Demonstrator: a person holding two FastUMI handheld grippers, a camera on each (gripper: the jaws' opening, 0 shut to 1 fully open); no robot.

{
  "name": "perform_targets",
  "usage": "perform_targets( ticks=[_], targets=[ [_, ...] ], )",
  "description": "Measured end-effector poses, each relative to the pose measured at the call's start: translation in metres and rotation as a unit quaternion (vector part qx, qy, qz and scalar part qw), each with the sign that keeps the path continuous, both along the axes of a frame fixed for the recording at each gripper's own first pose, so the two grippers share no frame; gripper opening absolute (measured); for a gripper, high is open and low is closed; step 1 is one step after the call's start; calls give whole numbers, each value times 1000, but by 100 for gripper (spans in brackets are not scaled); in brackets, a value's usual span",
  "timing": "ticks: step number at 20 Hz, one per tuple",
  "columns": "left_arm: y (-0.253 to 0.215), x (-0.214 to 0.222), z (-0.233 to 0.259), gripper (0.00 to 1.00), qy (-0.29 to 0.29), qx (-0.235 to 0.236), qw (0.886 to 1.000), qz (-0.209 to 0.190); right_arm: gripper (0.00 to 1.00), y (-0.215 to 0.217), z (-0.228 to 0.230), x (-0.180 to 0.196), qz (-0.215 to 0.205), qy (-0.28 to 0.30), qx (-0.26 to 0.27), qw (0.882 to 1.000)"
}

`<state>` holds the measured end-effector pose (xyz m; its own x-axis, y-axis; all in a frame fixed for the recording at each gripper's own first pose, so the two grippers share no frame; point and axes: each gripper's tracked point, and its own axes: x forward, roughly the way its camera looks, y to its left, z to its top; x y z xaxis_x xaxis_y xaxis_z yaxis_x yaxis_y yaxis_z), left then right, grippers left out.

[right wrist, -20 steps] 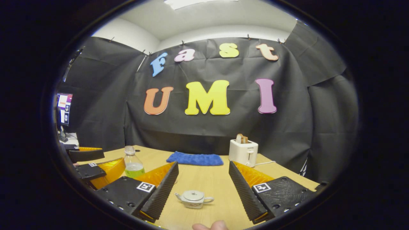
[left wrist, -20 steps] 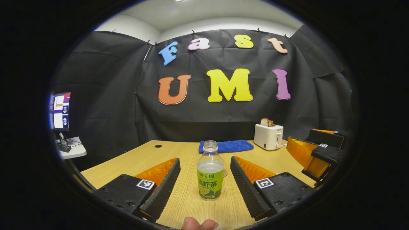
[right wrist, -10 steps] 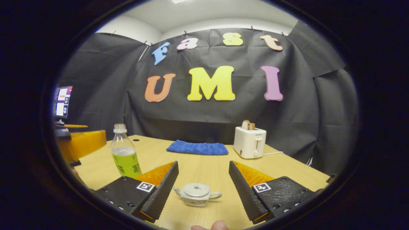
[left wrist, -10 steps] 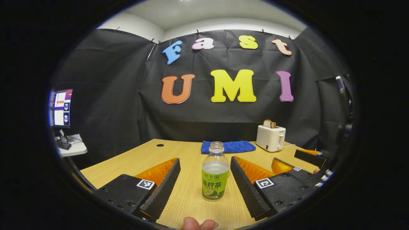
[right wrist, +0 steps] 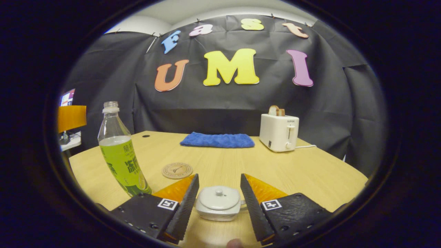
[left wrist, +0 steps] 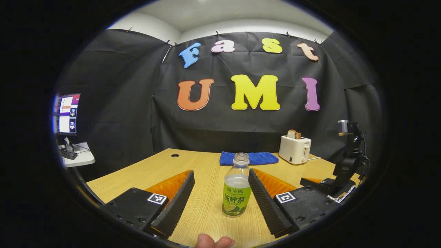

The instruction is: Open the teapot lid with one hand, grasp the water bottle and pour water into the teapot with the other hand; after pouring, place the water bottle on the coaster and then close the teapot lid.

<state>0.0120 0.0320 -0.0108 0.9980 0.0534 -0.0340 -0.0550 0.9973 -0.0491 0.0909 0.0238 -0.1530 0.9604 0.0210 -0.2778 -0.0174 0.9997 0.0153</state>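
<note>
Barely begun: lid [right wrist: 217, 197] on teapot [right wrist: 217, 208] between wide right claw [right wrist: 219, 199], bottle [left wrist: 236, 190] upright on surface [right wrist: 310, 172] inside wide left claw [left wrist: 220, 193], coaster [right wrist: 177, 170] bare, nothing poured.

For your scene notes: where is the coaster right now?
In the right gripper view the coaster lies on the table, between the water bottle and teapot.

Right tongs [right wrist: 219, 201] spread around lidded teapot [right wrist: 218, 204]; bottle [right wrist: 121, 155] left, coaster [right wrist: 177, 170] beyond.
</note>
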Motion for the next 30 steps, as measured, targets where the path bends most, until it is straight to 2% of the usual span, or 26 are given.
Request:
perform_targets(
  ticks=[1, 2, 4, 5, 6, 9, 14, 19, 24, 30],
  targets=[
    [-1, 1, -1, 98, 0, 0, 1000, -1, 70, 1, 0, 1, 1, 1, 0, 1000],
    [0, 1, -2, 98, 1, 0, 1000, -1, 58, 0, -1, 1, 0, 1, -1, 1000],
    [1, 2, -5, 98, 4, -3, 1000, -1, 53, 1, 2, 1, 2, -3, -6, 1000],
    [2, 2, -5, 98, 6, -3, 1000, 0, 43, 2, 4, 5, 2, -4, -9, 1000],
    [3, 3, -6, 98, 6, -2, 1000, 2, 23, 2, 0, 4, 2, -6, -16, 1000],
    [2, 3, -7, 98, 7, -2, 1000, 1, 4, -1, -1, 6, -2, -2, -16, 1000],
    [-2, 5, -15, 98, 15, -11, 1000, -3, 0, 0, 1, 5, 10, -1, -21, 1000],
    [-13, 2, -49, 99, 46, -18, 999, -22, 0, 4, 15, 5, 19, -13, -7, 1000],
    [-35, 3, -68, 98, 63, -53, 995, -52, 0, 3, 34, 1, 25, -27, -1, 999],
    [-31, 29, -92, 99, 88, -33, 994, -47, 0, -11, 54, -16, 21, -42, -3, 999]
  ],
)
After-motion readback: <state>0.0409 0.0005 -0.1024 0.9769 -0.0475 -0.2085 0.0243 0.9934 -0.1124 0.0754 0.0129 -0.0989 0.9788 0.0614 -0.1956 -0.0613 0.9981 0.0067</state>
